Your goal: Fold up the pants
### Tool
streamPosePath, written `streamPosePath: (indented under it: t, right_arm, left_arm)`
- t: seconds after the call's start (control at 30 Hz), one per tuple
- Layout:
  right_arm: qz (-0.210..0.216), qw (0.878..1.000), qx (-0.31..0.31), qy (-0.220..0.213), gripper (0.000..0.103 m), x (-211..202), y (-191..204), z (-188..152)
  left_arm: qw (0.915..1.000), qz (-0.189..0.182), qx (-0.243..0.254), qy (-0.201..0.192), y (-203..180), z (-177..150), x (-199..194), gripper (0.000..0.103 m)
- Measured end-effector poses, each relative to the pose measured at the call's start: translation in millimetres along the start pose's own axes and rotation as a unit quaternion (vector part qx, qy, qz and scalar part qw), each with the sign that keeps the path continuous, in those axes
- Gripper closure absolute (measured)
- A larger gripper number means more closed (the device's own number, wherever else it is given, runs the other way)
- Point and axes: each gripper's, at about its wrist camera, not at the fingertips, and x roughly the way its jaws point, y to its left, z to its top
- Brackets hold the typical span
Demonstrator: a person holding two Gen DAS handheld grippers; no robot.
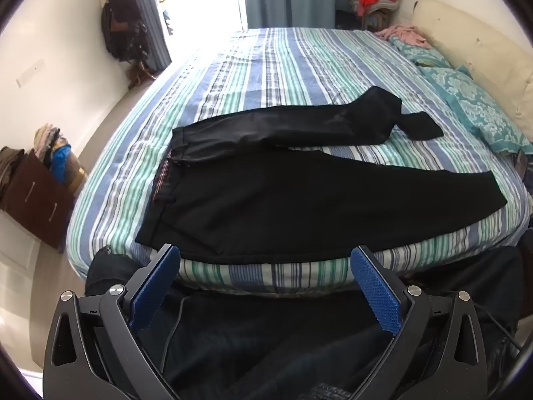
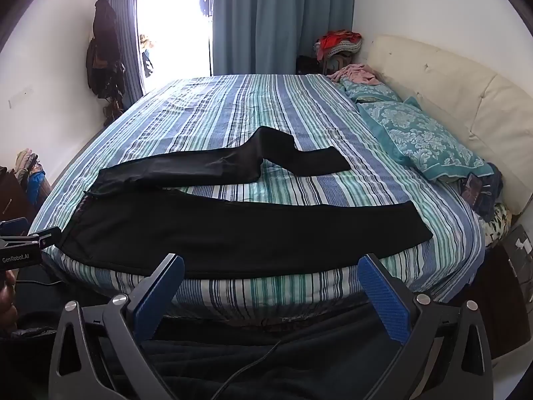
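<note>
Black pants (image 1: 299, 200) lie spread on the striped bed (image 1: 266, 66), waistband to the left, near leg flat along the front edge, far leg bent back on itself at its end. They also show in the right wrist view (image 2: 240, 230). My left gripper (image 1: 265, 256) is open and empty, just in front of the near edge of the pants. My right gripper (image 2: 271, 266) is open and empty, also just short of the near leg's edge. The left gripper's body (image 2: 23, 250) shows at the left edge of the right wrist view.
Teal pillows (image 2: 423, 140) and a cream headboard (image 2: 449, 93) lie at the right. Pink clothes (image 2: 356, 73) sit at the bed's far corner. A brown drawer unit (image 1: 36, 196) stands left of the bed. A person's dark lap fills the space below the grippers.
</note>
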Motion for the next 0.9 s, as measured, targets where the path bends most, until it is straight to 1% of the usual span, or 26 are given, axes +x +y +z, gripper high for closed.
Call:
streamPosePath:
  t: [0.13, 0.2, 0.27, 0.37, 0.43, 0.53, 0.6, 0.9]
  right_arm:
    - [0.001, 1.000, 0.001, -0.002, 0.000, -2.3, -1.2, 0.5]
    - [-0.013, 1.000, -0.013, -0.007, 0.000, -6.2, 11.8, 0.6]
    - [-0.001, 1.000, -0.009, -0.006, 0.000, -5.6, 1.5, 0.3]
    - [0.003, 1.000, -0.006, -0.003, 0.000, -4.6, -2.2, 0.4]
    - [0.004, 1.000, -0.003, -0.007, 0.000, -7.3, -0.6, -0.3]
    - [0.003, 1.000, -0.003, -0.004, 0.000, -7.1, 0.0, -1.2]
    - [0.006, 1.000, -0.003, 0.005, 0.000, -4.4, 1.6, -2.3]
    - [0.007, 1.000, -0.002, 0.028, 0.000, 1.2, 2.6, -5.3]
  left_arm:
    - [1.0000, -0.003, 0.008, 0.000, 1.2, -0.4, -0.1, 0.001]
    - [0.9999, -0.005, 0.013, 0.000, 3.4, -0.5, 0.4, 0.001]
    - [0.9999, -0.007, 0.016, 0.000, 7.2, -0.2, 1.6, 0.001]
    - [0.9998, -0.010, 0.018, 0.003, 16.4, 1.1, 4.9, 0.001]
    - [0.9998, 0.009, 0.018, -0.002, -7.7, -1.6, -5.2, 0.001]
    - [0.9998, 0.011, 0.019, 0.001, -6.9, -3.1, -5.1, 0.001]
    - [0.9997, 0.010, 0.019, 0.007, -7.2, -4.8, -1.9, 0.001]
    - [0.9994, 0.000, 0.021, 0.027, -9.5, -7.7, 5.8, 0.001]
